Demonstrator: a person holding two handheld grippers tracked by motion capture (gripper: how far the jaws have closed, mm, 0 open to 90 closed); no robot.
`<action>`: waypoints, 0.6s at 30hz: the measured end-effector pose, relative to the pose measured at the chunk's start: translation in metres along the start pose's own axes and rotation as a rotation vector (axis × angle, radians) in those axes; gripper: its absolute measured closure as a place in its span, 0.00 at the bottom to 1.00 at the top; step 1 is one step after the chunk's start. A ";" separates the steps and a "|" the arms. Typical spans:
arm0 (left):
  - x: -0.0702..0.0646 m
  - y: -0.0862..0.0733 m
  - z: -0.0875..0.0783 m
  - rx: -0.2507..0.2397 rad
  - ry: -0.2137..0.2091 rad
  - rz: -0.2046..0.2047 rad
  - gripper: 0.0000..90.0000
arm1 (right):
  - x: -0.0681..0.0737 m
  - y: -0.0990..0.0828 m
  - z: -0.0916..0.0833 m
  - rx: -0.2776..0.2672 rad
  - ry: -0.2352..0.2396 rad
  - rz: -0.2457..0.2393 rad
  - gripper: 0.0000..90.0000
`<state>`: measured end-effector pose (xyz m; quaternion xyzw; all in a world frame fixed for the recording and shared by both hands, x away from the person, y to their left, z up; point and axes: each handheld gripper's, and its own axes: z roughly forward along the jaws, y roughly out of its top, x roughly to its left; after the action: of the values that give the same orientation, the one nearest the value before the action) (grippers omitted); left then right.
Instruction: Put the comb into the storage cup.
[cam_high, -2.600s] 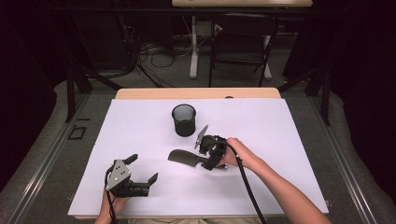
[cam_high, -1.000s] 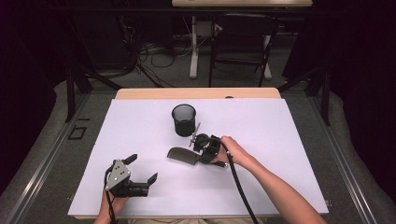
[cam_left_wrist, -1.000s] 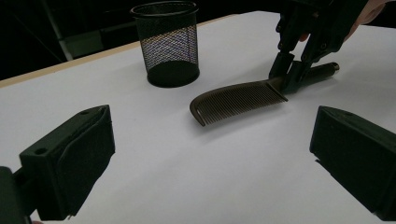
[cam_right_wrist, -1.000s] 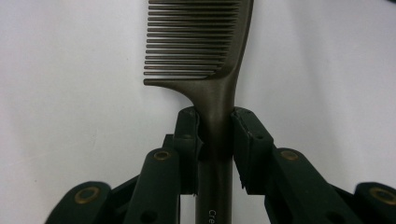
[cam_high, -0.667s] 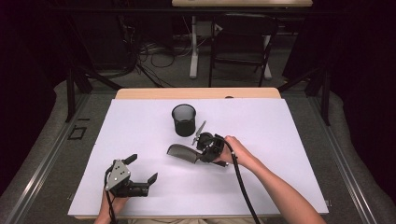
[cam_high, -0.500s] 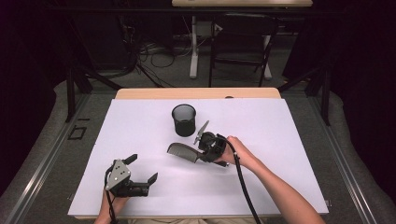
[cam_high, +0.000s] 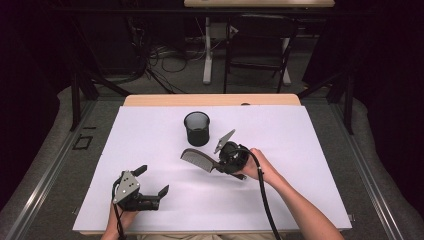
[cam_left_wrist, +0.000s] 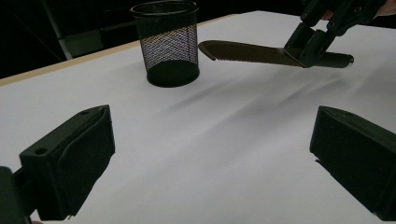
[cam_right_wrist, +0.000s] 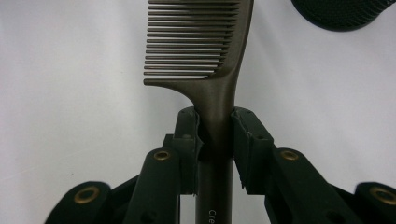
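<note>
So the comb (cam_high: 196, 159) is already picked up, clamped by its handle in the right gripper (cam_high: 223, 162), hanging just beside the mesh pen cup (cam_high: 197, 128). Dropping it in looks like what's left. Left gripper (cam_high: 152, 181) sits wide open and empty on the desk (cam_high: 310, 165).

Dark comb (cam_high: 197, 159), lifted, roughly level

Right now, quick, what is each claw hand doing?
Left gripper: open, holding nothing, resting on the table.
Right gripper: shut on the comb handle, holding it above the table near the mesh cup.
</note>
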<state>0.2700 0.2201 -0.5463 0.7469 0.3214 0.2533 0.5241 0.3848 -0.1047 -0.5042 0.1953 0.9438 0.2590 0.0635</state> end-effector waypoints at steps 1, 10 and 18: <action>0.000 0.000 0.000 0.000 -0.001 0.002 0.00 | 0.000 -0.001 -0.001 0.004 -0.003 0.010 0.81; 0.000 0.000 -0.001 -0.002 0.001 0.003 0.00 | -0.001 -0.009 -0.003 -0.022 -0.012 0.024 0.81; 0.000 0.000 -0.001 -0.003 0.002 0.003 0.00 | 0.000 -0.013 -0.006 -0.064 -0.021 0.031 0.81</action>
<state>0.2695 0.2205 -0.5460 0.7464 0.3205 0.2552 0.5244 0.3786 -0.1177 -0.5055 0.2106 0.9311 0.2879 0.0755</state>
